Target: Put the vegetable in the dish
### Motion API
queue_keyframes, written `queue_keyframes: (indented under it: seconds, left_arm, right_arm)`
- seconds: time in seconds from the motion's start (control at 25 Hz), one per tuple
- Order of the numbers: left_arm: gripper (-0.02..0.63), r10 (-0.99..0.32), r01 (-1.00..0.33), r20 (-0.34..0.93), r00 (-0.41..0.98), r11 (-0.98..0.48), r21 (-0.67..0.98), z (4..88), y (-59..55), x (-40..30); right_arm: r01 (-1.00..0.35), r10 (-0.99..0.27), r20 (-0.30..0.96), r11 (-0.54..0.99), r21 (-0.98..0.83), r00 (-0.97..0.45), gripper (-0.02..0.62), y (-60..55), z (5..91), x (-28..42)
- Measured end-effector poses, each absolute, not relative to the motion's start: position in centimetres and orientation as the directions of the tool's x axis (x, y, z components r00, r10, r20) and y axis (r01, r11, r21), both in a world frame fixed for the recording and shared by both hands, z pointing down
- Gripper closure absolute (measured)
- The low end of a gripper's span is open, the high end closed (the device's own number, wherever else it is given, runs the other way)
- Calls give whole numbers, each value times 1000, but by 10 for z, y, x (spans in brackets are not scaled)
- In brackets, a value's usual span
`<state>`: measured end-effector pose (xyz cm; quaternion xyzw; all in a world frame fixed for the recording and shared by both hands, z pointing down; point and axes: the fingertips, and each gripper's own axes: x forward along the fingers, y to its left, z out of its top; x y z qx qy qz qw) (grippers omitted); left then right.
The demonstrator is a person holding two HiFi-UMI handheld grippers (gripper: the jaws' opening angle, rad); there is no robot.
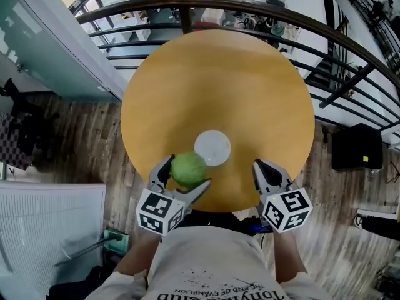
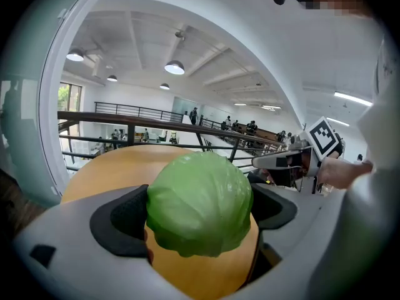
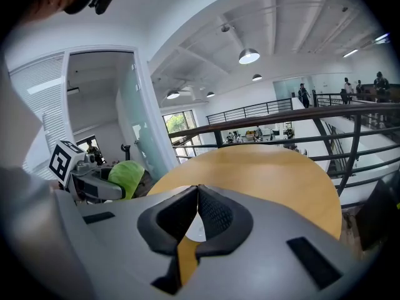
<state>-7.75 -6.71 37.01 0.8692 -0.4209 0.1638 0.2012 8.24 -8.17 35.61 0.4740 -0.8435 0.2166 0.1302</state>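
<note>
Right gripper, jaws together, over wooden table; dish perhaps behind.

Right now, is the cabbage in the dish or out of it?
Out. The left claw holds the cabbage beside the white dish, which sits empty on the table.

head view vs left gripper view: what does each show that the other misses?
Head view only: the white dish, empty, beside the cabbage. Left gripper view only: the pads pressing both sides of the cabbage, ceiling lamps. Both: the cabbage in the left hand-held gripper, the round table, the right hand-held gripper.
</note>
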Motion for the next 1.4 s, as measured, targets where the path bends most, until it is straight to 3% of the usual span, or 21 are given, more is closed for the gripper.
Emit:
queue_keyframes:
  seconds: [1.4]
  left_arm:
    - [110, -545, -771, 593, 593, -596, 224, 456, -148, -31]
  right_arm:
    - [-858, -687, 514, 395, -328, -513, 571, -161, 431, 105]
